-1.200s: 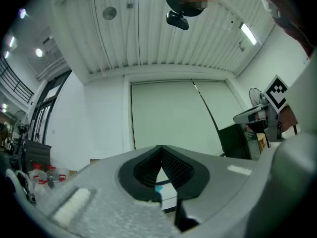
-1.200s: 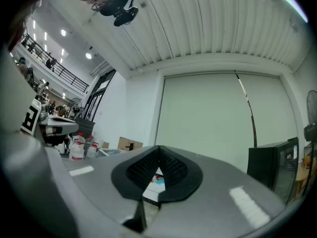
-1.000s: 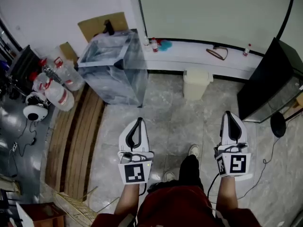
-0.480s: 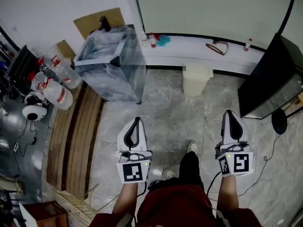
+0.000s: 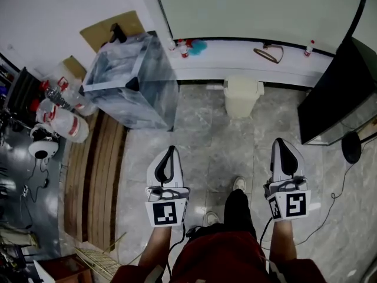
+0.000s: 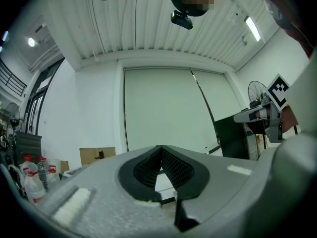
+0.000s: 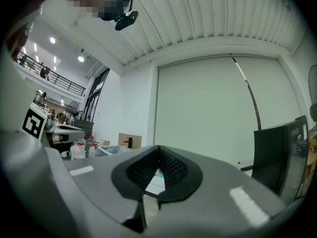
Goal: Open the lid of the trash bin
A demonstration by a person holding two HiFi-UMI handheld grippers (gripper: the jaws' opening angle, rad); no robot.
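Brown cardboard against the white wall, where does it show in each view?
Head view: the brown cardboard is at the upper left, behind the clear plastic bin.
Left gripper view: the cardboard is low on the left.
Right gripper view: the cardboard is left of centre.
Shared landmark: the large pale green wall panel, to its right in all three.

black panel (image 5: 333, 96) cut off, cardboard (image 5: 109, 31) half hidden
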